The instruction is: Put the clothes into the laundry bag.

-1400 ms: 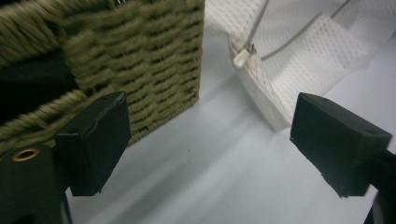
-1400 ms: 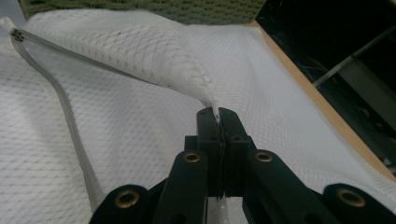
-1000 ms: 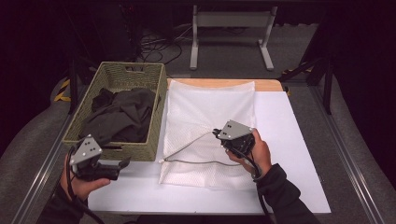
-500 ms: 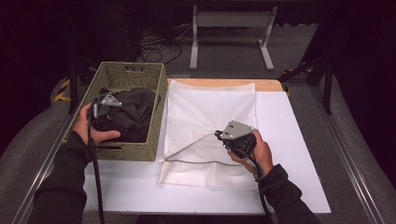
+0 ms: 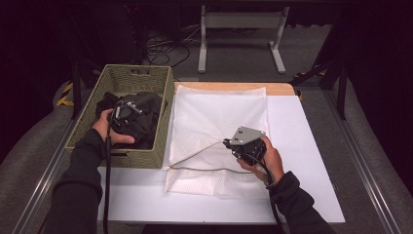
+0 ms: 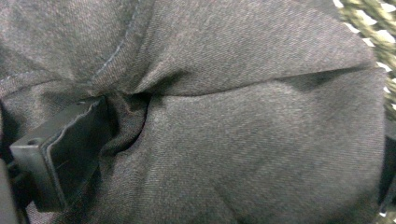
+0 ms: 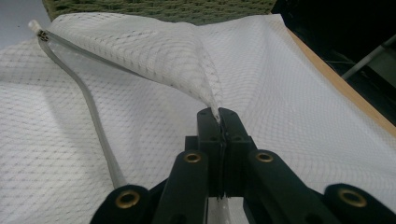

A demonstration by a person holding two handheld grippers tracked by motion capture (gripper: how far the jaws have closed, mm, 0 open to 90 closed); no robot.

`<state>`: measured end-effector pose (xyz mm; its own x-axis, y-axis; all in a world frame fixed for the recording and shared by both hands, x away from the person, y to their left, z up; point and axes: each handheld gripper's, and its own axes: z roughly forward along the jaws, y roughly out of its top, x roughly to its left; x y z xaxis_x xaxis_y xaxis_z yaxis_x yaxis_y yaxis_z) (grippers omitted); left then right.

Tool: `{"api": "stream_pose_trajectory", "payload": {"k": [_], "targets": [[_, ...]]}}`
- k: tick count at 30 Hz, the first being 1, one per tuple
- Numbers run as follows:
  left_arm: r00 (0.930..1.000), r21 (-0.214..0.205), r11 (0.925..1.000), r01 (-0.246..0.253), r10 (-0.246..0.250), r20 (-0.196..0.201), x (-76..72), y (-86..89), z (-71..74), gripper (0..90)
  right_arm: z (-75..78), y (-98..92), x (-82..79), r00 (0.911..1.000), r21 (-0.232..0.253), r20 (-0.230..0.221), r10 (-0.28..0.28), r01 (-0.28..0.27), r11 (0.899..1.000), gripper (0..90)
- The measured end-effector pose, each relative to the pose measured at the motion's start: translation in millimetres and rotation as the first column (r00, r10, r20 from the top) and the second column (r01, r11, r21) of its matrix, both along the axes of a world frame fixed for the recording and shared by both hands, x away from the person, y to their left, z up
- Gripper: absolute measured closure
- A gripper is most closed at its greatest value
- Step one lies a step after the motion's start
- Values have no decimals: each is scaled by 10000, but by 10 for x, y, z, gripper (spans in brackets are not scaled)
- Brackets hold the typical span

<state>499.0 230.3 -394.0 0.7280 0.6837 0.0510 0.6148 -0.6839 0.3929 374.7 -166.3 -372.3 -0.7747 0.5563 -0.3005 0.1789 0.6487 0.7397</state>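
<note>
High view: right gripper point(image 5: 229, 143) holds the mesh laundry bag's point(image 5: 219, 112) mouth lifted on the desk point(image 5: 302, 146), dark garment point(image 5: 141, 117) unloaded in the wicker basket point(image 5: 160, 97) at 9 o'clock; left gripper view: fingers point(image 6: 60, 154) apart, pressed into cloth; right gripper view: fingers point(image 7: 233, 135) clamped on mesh.

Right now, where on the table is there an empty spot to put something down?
The white table is bare to the right of the mesh bag, out to its right edge. A narrower strip lies free along the front edge, below the bag and the basket. The basket itself is crowded: dark clothes fill it, with the left gripper pushed into them.
</note>
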Motion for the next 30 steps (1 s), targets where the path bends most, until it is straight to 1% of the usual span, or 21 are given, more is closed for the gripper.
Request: {"api": "stream_pose_trajectory", "payload": {"k": [1, 2, 3, 4, 6, 9, 11, 13, 15, 16, 17, 18, 19, 20, 21, 22, 24, 25, 27, 28, 30], "targets": [[9999, 111, 9999, -101, 102, -108, 15, -1, -21, 0, -7, 4, -1, 10000, 5, -36, 10, -10, 10000, 886], [9996, 361, 9991, -214, 220, -148, 28, -17, -49, 0, -11, 7, -4, 10000, -26, -48, 38, -38, 10000, 887], [9996, 361, 9991, -214, 220, -148, 28, -17, -49, 2, -11, 7, -4, 10000, -26, -48, 38, -38, 10000, 887], [9991, 852, 9960, -269, 295, -292, 48, -58, -97, 2, -16, 13, -8, 10000, -57, -47, 48, -49, 10000, 886], [9990, 1258, 9918, -232, 277, -344, 54, -82, -116, 23, -22, 16, -4, 10000, -53, -69, 70, -71, 10000, 886], [9987, 1515, 9881, -262, 326, -403, 54, -82, -128, 180, -36, 19, 5, 9998, -71, -187, 113, -114, 9999, 887], [9987, 1623, 9865, -231, 300, -403, 56, -80, -124, 257, -44, 19, 11, 9996, -74, -242, 110, -111, 9999, 886], [9992, 1749, 9842, -283, 327, -224, 45, -74, -103, 377, -50, 22, 12, 9997, -86, -232, 95, -97, 9999, 886], [9994, 1933, 9806, -329, 304, 159, 16, -81, -75, 486, -50, 22, 10, 9997, -120, -210, 92, -95, 9999, 887], [9993, 1983, 9796, -311, 268, 244, 8, -77, -61, 525, -50, 20, 9, 9998, -110, -196, 72, -74, 9999, 887], [9983, 1897, 9811, -393, 305, 488, -10, -68, -43, 541, -47, 17, 8, 9998, -101, -191, 56, -58, 9999, 887], [9983, 1897, 9811, -393, 305, 488, -10, -68, -43, 556, -47, 17, 8, 9998, -101, -191, 56, -58, 9999, 887], [9942, 1879, 9811, -463, 270, 1043, -45, -66, -4, 556, -43, 10, 7, 9999, -50, -157, 45, -45, 10000, 888], [9898, 1748, 9827, -613, 373, 1376, -64, -44, 35, 584, -38, 0, 5, 9999, -28, -142, 32, -33, 10000, 888], [9814, 1437, 9867, -759, 484, 1860, -96, -11, 83, 595, -35, -8, 4, 9999, 9, -169, 34, -34, 10000, 887], [9774, 1154, 9900, -816, 569, 2035, -115, 3, 111, 606, -33, -17, 8, 9999, 41, -156, 6, -5, 10000, 888], [9665, 696, 9935, -905, 708, 2465, -162, 49, 184, 618, -30, -26, 12, 9999, 73, -125, -32, 33, 10000, 887], [9594, 200, 9955, -923, 835, 2692, -193, 88, 223, 624, -24, -31, 10, 9999, 78, -115, -46, 47, 10000, 888], [9483, -289, 9948, -978, 1020, 3006, -239, 146, 290, 644, -12, -40, 5, 9999, 140, -71, -72, 73, 9999, 888], [9458, -384, 9948, -946, 1019, 3083, -260, 168, 318, 656, -6, -47, 6, 10000, 142, -60, -71, 72, 9999, 888], [9334, -558, 9927, -1065, 1192, 3386, -295, 197, 354, 669, -2, -54, 5, 10000, 228, -59, -78, 80, 9997, 888]]}}
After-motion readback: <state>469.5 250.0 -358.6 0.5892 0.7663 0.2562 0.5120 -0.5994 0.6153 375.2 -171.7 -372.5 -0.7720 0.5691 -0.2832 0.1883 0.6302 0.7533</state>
